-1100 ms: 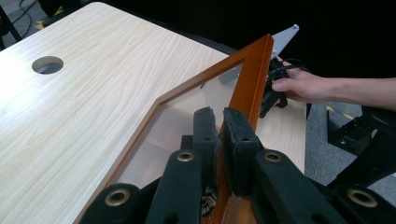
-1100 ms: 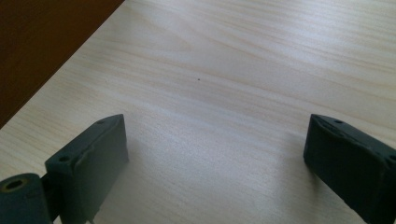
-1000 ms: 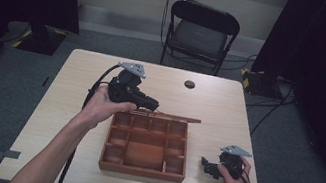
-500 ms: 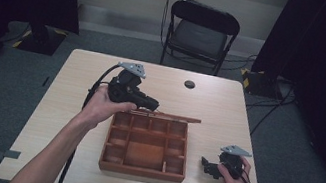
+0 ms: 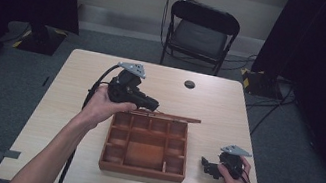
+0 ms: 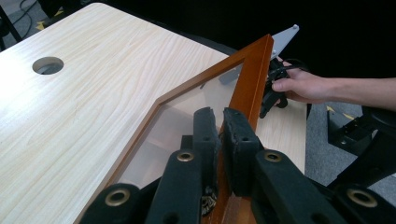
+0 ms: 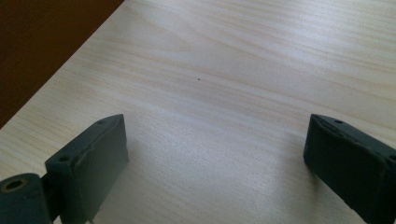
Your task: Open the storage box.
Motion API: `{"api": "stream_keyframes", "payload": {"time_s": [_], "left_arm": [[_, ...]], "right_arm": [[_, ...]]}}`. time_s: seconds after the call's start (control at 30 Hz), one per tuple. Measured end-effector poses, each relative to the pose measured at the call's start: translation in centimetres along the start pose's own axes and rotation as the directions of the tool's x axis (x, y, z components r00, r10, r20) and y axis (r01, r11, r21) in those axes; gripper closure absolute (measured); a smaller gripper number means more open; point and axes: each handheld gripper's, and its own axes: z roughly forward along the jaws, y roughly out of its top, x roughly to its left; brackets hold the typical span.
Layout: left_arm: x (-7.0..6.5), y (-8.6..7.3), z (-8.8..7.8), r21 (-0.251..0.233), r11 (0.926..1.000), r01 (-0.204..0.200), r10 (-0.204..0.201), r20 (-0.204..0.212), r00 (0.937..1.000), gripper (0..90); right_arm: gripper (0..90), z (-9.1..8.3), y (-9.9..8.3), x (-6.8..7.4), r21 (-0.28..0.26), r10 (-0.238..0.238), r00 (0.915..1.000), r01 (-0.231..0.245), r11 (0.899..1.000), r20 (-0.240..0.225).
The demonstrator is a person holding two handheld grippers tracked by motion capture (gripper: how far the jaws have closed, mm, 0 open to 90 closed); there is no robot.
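Note:
A brown wooden box point(image 5: 141, 171) with several open compartments lies at the middle of the table. Its glass-paned lid point(image 5: 166, 117) stands raised along the far edge. My left gripper point(image 5: 152, 105) is shut on the lid's wooden frame point(image 6: 254, 74), the two pads pinching the frame edge point(image 6: 220, 122). My right gripper point(image 5: 207, 166) rests on the table right of the box, pointing toward it. In the right gripper view its jaws point(image 7: 219, 140) stand wide open over bare wood, with the box's dark side at the upper left. The right hand and its gripper point(image 6: 275, 79) appear beyond the lid.
The light wooden table point(image 5: 72, 106) has a round cable hole point(image 5: 189, 84) near its far edge. A black folding chair point(image 5: 202, 32) stands behind the table. Bare tabletop lies left of the box and beyond the lid.

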Motion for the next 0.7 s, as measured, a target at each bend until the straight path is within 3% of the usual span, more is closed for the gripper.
{"api": "stream_keyframes", "payload": {"time_s": [0.7], "left_arm": [[0.06,0.02,-0.01,0.001,1.0000,-0.001,0.001,0.008,1.0000,84.3]], "right_arm": [[5.6,0.01,0.01,0.01,0.001,0.001,1.0000,-0.001,1.000,-0.001]]}}
